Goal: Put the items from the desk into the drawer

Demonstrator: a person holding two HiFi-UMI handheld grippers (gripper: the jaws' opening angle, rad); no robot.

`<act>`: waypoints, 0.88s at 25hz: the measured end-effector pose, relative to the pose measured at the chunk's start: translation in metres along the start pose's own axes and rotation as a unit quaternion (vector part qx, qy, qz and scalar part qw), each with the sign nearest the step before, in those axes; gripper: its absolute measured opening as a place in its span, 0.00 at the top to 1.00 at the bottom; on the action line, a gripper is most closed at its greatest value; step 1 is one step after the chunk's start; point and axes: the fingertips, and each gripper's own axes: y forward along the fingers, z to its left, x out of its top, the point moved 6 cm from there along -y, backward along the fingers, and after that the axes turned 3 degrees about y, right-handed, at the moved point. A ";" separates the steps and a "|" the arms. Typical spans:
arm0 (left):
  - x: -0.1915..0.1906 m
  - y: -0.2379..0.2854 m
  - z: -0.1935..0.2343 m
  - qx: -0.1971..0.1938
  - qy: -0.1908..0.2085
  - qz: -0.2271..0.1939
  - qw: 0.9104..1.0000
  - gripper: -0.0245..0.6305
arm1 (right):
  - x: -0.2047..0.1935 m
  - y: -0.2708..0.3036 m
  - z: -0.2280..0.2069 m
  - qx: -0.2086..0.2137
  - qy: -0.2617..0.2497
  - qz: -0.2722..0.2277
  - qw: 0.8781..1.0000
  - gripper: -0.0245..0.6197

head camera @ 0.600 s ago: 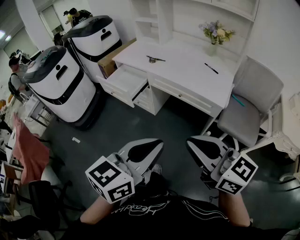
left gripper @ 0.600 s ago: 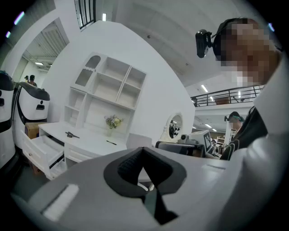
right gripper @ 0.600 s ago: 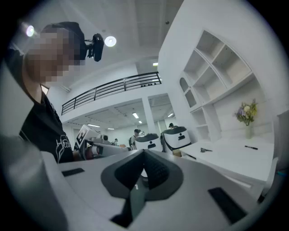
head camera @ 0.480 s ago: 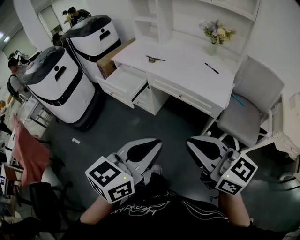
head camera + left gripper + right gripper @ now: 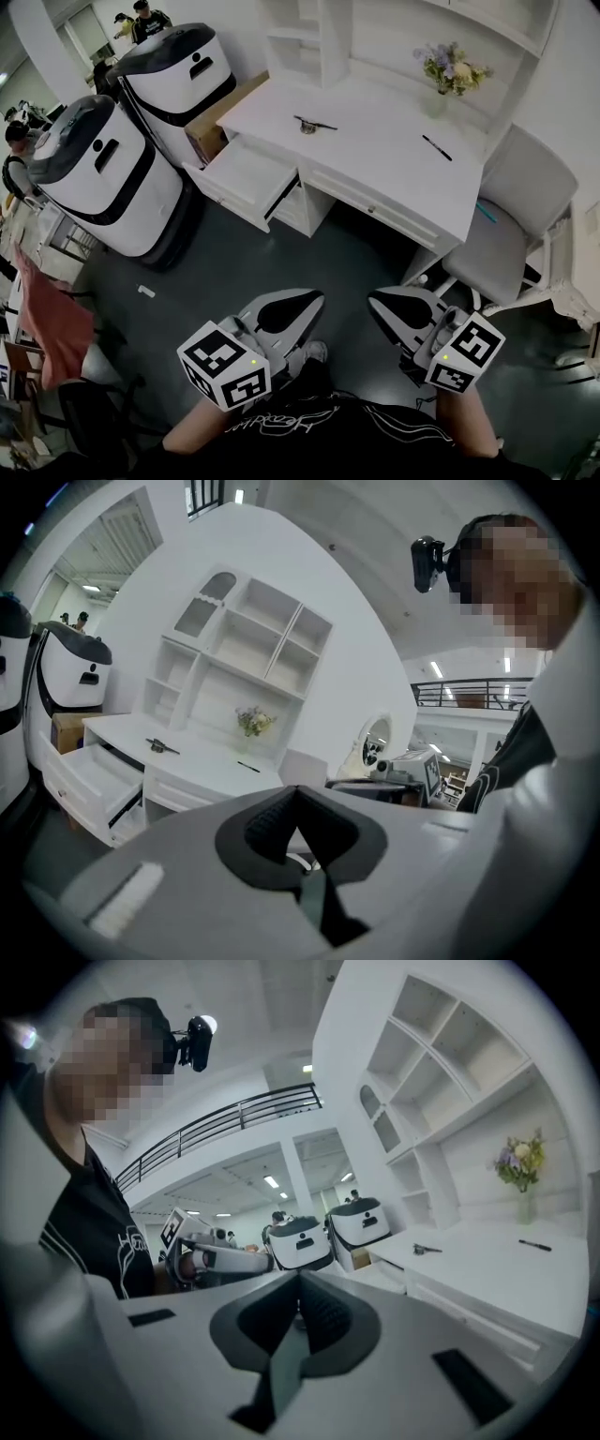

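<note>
A white desk [image 5: 375, 155] stands across the floor from me, with its left drawer [image 5: 242, 176] pulled open and empty. A small dark tool [image 5: 312, 124] and a black pen [image 5: 436, 147] lie on the desktop. The same tool [image 5: 161, 747] and pen [image 5: 247, 767] show far off in the left gripper view, and again as tool [image 5: 427, 1249] and pen [image 5: 534, 1244] in the right gripper view. My left gripper [image 5: 314, 298] and right gripper [image 5: 375, 298] are held low near my body, well short of the desk. Both are shut with nothing in them.
A vase of flowers [image 5: 450, 70] stands at the desk's back right under white shelves [image 5: 309, 37]. A grey chair [image 5: 516, 220] sits at the desk's right end. Two tall white machines [image 5: 103, 178] and a cardboard box [image 5: 211, 127] stand left of the drawer. People stand far left.
The head view has shifted a little, so the desk sits slightly lower and further right in frame. Both grippers stay shut and near the body.
</note>
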 end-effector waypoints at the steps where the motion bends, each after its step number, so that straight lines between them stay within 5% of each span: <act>1: 0.002 0.001 0.013 0.003 -0.004 0.002 1.000 0.95 | -0.001 0.012 -0.007 0.000 0.005 0.007 1.000 0.95; 11: 0.028 -0.003 0.137 0.027 -0.008 -0.009 1.000 0.95 | 0.027 0.130 -0.059 0.007 0.016 0.027 0.999 0.95; 22: 0.053 0.021 0.206 0.038 -0.012 -0.021 0.999 0.95 | 0.060 0.180 -0.117 -0.017 -0.023 0.034 0.999 0.95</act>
